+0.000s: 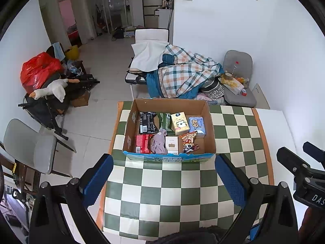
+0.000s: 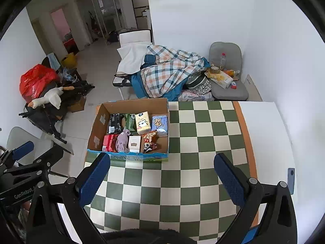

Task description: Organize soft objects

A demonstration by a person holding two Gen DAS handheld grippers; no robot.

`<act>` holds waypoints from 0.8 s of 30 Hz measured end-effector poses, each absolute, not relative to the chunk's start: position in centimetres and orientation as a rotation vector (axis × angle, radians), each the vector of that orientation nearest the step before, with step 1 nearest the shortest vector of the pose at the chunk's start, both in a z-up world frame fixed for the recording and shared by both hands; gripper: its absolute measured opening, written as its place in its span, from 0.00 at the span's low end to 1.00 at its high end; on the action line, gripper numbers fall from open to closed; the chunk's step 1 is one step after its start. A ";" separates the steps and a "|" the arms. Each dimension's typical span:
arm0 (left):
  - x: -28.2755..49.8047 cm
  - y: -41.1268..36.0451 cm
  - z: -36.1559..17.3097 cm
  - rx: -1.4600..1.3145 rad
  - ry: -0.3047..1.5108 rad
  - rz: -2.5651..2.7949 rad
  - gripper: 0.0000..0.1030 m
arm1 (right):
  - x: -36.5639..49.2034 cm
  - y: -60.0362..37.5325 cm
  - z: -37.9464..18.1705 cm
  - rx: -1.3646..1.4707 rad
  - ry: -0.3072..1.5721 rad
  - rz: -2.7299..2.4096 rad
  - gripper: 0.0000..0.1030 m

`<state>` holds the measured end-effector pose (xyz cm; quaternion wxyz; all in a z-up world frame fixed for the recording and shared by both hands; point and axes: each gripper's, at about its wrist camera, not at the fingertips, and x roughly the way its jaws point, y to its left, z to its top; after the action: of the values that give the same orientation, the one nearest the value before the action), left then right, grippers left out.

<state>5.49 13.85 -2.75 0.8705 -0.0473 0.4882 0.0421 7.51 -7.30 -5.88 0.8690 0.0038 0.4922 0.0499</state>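
Grippers idle: left gripper (image 1: 164, 180) and right gripper (image 2: 162, 178) both spread wide, empty, above green-and-cream checkered tablecloth (image 2: 182, 183). Soft packets and grey plush sit inside brown cardboard box (image 1: 211, 130). Looks finished or unstarted; next move needs a target chosen.

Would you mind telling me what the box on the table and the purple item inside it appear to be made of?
The box looks like matte brown corrugated cardboard: raw flaps and a printed blue front edge. The purple item seems to be soft fabric, possibly plush, judging by its limp, creased shape; its exact nature is unclear.
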 end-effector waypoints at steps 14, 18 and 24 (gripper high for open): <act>4.9 13.4 -2.2 -0.096 1.008 0.090 0.99 | 7.6 -8.1 -5.3 -0.003 1.015 0.082 1.00; 4.9 13.5 -2.2 -0.096 1.009 0.088 0.99 | 7.7 -8.2 -5.4 -0.004 1.015 0.077 1.00; 5.1 12.7 -2.7 -0.107 1.038 0.079 0.99 | 7.5 -7.9 -5.6 -0.016 1.042 0.069 1.00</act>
<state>5.06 12.67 -2.65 0.8662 -0.0509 0.4958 0.0375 7.51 -7.86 -5.63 0.8668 -0.0077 0.4976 0.0330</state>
